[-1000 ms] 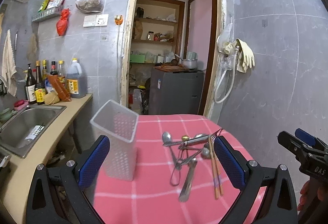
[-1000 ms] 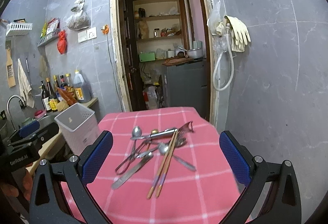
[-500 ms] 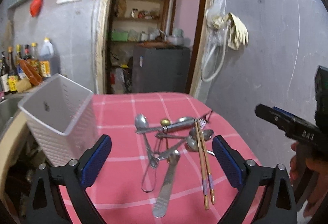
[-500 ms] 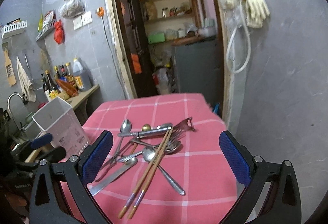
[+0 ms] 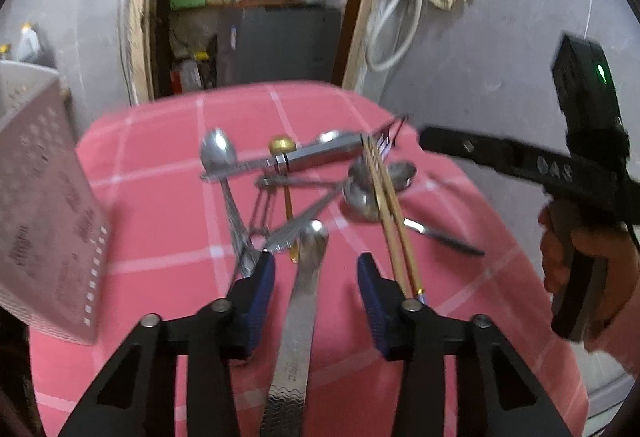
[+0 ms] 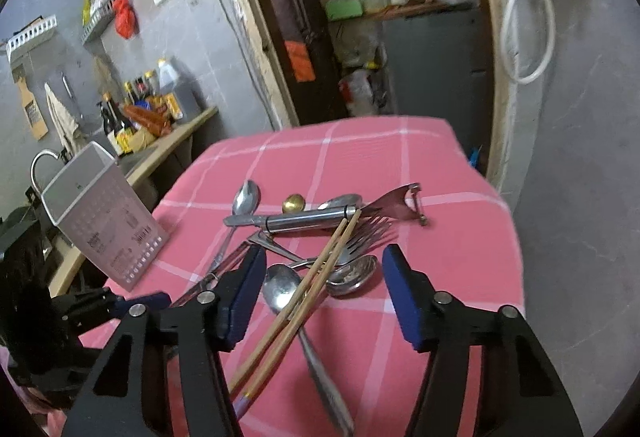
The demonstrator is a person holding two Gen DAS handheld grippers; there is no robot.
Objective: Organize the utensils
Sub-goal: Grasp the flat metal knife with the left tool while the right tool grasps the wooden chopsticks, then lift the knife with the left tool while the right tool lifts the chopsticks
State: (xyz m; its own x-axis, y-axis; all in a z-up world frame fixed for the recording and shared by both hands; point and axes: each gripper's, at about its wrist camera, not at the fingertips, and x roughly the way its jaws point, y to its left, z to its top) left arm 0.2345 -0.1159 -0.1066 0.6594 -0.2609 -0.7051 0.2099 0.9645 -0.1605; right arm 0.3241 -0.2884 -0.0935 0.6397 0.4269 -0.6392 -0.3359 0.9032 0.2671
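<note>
A pile of steel utensils (image 5: 304, 181) lies on the pink checked tablecloth (image 5: 160, 173). My left gripper (image 5: 316, 271) hovers low over its near side. Its jaws are closing around a flat steel handle (image 5: 302, 313), and the pads stand clear of it. My right gripper (image 6: 324, 271) straddles a pair of wooden chopsticks (image 6: 308, 293) and a spoon (image 6: 280, 289). Its jaws are closing too, without touching either. A steel-handled peeler (image 6: 320, 219) lies across the far side of the pile. The white perforated utensil holder (image 6: 100, 213) stands upright at the left.
The holder (image 5: 44, 197) sits close to my left gripper's left side. A hand holds the right gripper (image 5: 520, 165) at the right in the left wrist view. A counter with bottles (image 6: 140, 109) and a sink lies left. A doorway (image 6: 360, 37) opens behind the table, and a grey wall is to the right.
Both grippers have dropped and tilted down towards the utensil pile, which now fills the views. Both pairs of jaws have narrowed from wide open to about half.
</note>
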